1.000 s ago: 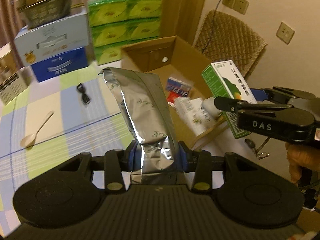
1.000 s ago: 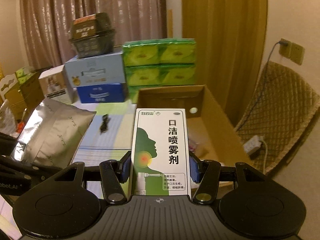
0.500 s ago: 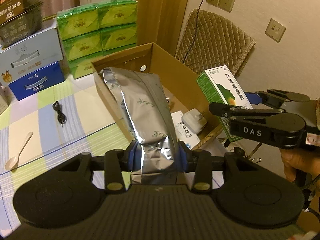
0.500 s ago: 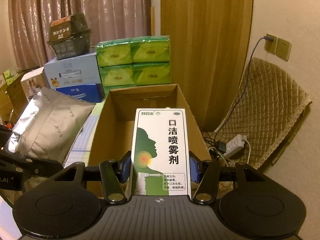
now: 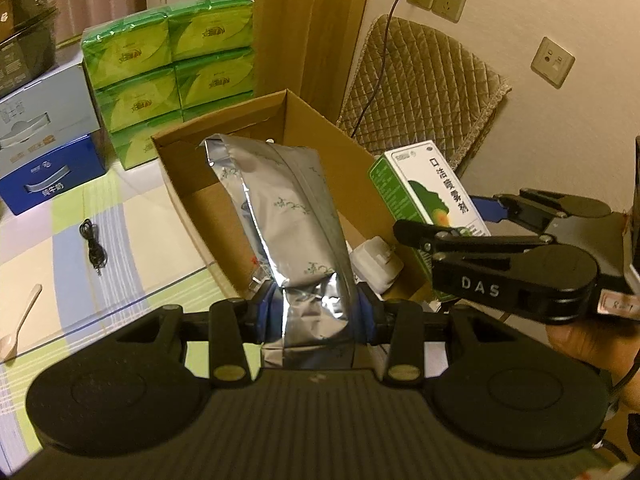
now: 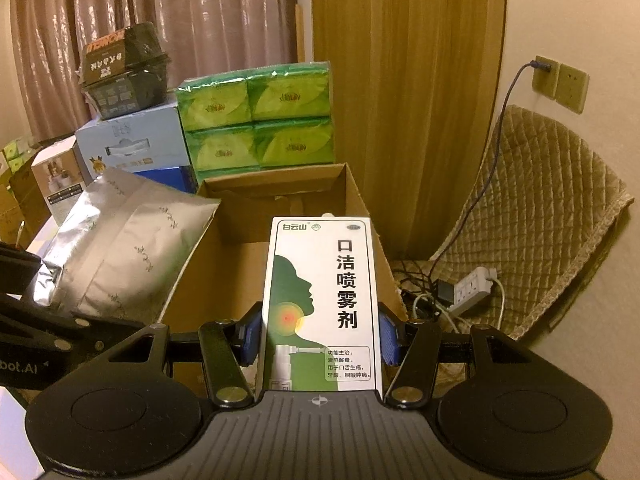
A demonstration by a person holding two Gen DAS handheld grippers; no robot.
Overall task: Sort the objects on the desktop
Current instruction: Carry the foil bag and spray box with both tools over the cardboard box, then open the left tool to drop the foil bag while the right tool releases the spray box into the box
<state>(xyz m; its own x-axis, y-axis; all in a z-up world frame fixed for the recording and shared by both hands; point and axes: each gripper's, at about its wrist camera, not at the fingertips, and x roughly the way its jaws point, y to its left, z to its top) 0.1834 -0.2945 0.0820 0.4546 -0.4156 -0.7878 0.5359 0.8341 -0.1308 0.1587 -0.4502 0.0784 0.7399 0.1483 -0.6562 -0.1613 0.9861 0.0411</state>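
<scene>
My left gripper is shut on the bottom of a silver foil pouch, which stands upright over the open cardboard box. In the right wrist view the pouch hangs at the left, over the box's left wall. My right gripper is shut on a green-and-white spray carton, blue pads on both its sides, above the box's near right corner. From the left wrist view that carton and the right gripper show at the right. A white charger lies inside the box.
Green tissue packs, a pale blue box and a dark blue box stand behind the cardboard box. A black cable and a wooden spoon lie on the checked tablecloth. A quilted chair and power strip are at right.
Both grippers have moved to the right, from over the table to over the cardboard box, each still holding its item. The box now fills the middle of both views.
</scene>
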